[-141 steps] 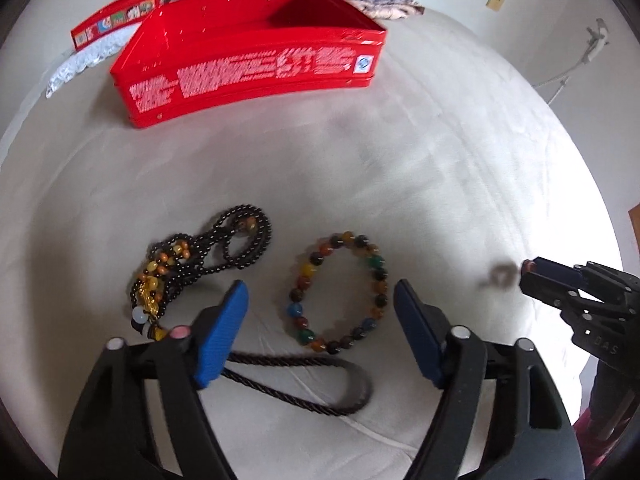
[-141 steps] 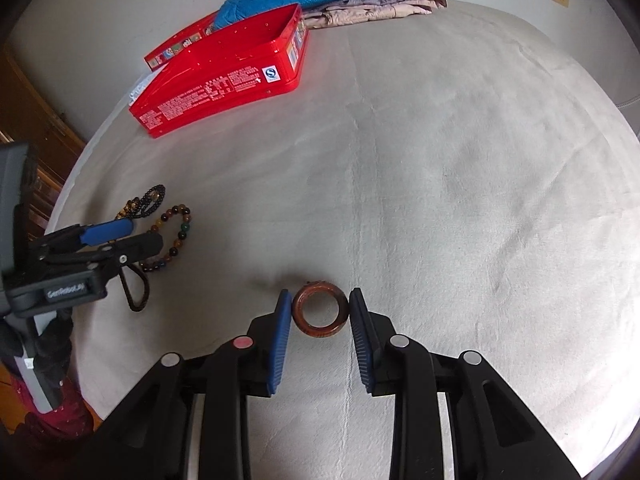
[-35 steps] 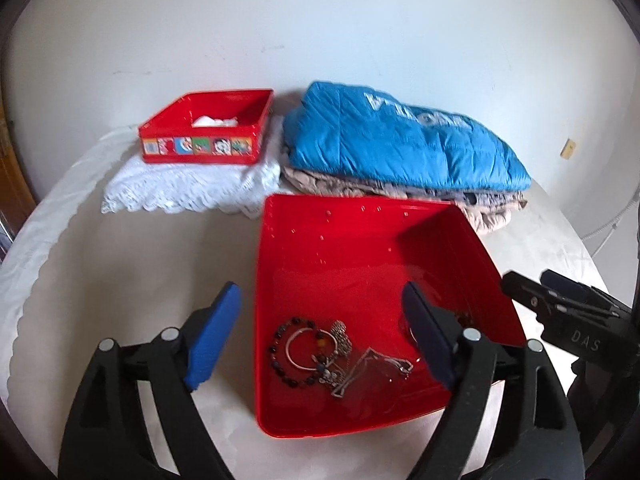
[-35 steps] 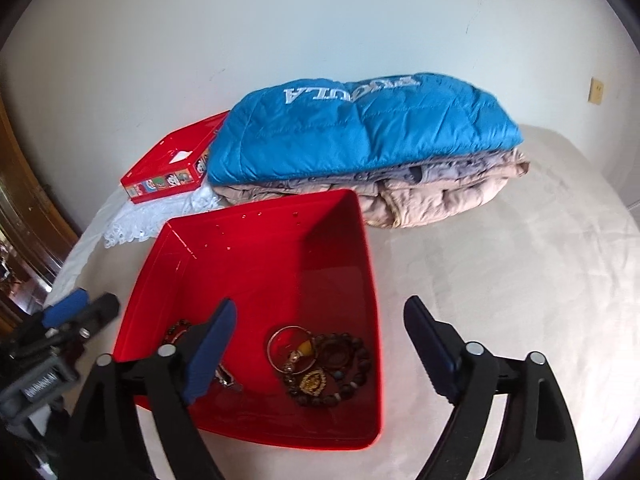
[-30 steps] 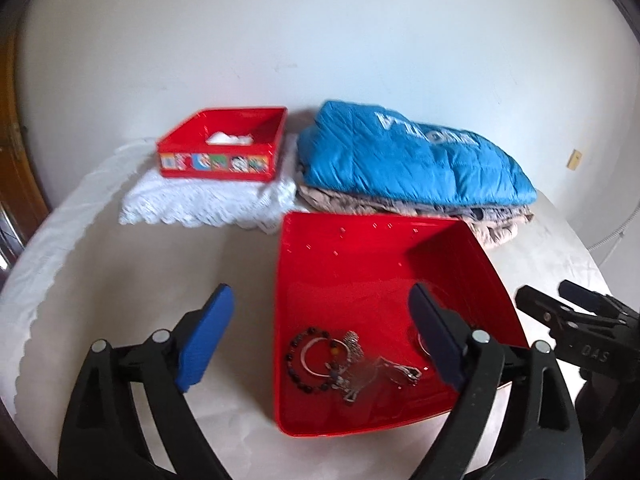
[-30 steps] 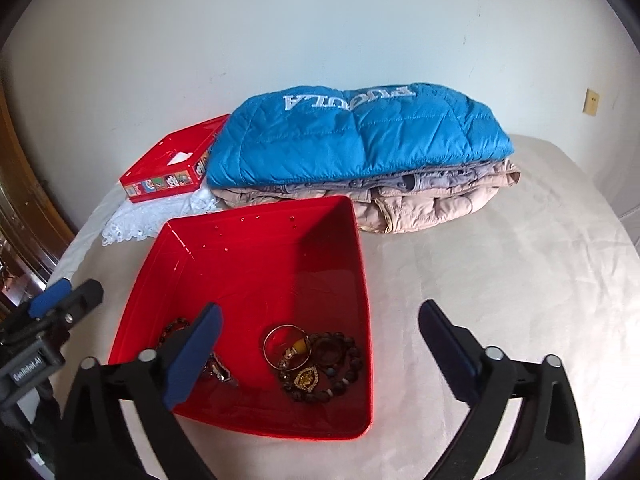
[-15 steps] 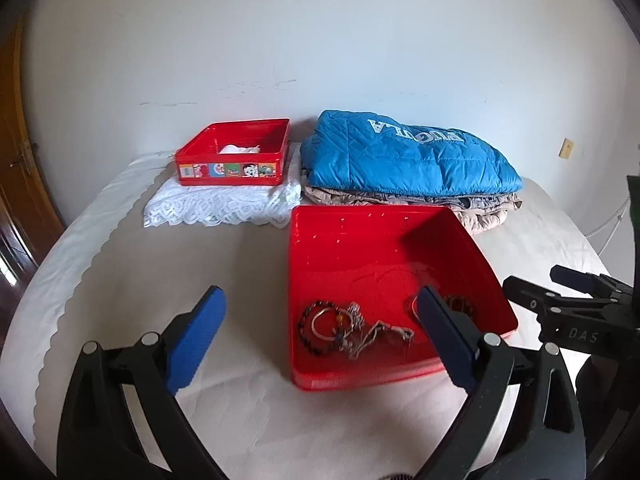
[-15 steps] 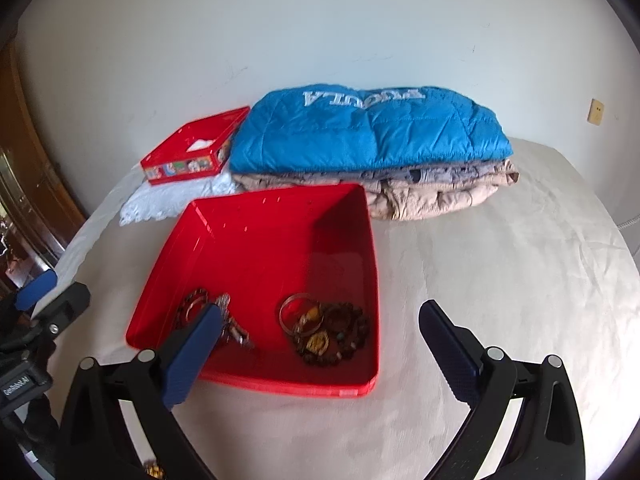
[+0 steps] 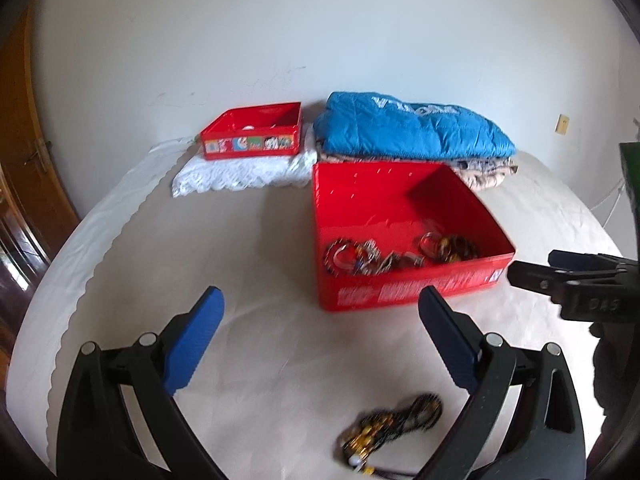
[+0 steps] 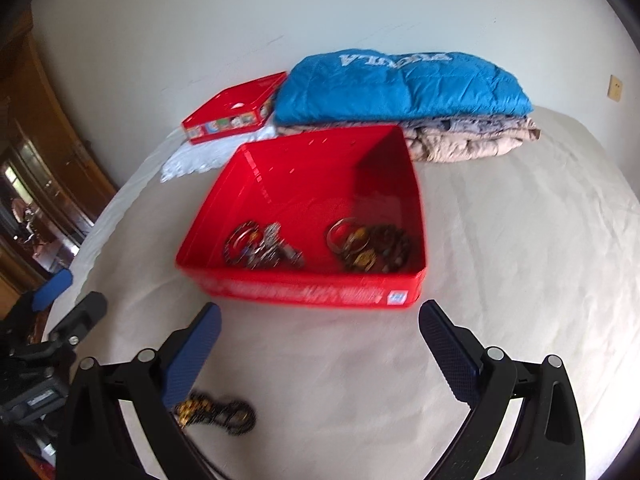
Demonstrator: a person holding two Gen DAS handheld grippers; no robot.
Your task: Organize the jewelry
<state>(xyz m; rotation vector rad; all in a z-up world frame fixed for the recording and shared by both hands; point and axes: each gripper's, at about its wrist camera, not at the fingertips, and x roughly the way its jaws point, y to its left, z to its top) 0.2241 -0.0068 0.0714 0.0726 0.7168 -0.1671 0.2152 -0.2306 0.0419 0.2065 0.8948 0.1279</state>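
A red box [image 9: 408,292] [image 10: 304,292] stands on the pale bed and holds several bracelets and chains [image 9: 372,258] [image 10: 264,246], with a second cluster [image 10: 370,244] on its right side. A black and gold bead necklace [image 9: 394,424] [image 10: 218,412] lies on the bed in front of the box, near me. My left gripper [image 9: 320,340] is open and empty above the necklace. My right gripper [image 10: 318,344] is open and empty, with the necklace beside its left finger.
A folded blue jacket [image 9: 412,130] [image 10: 400,84] on beige clothes lies behind the box. A smaller red tin [image 9: 252,132] [image 10: 234,110] sits on a white lace cloth [image 9: 240,172] at the back left. A wooden cabinet [image 10: 36,152] stands left.
Both grippers have pulled back from the red box and stayed open. The box now sits farther away, and the black and gold necklace has come into view on the bed.
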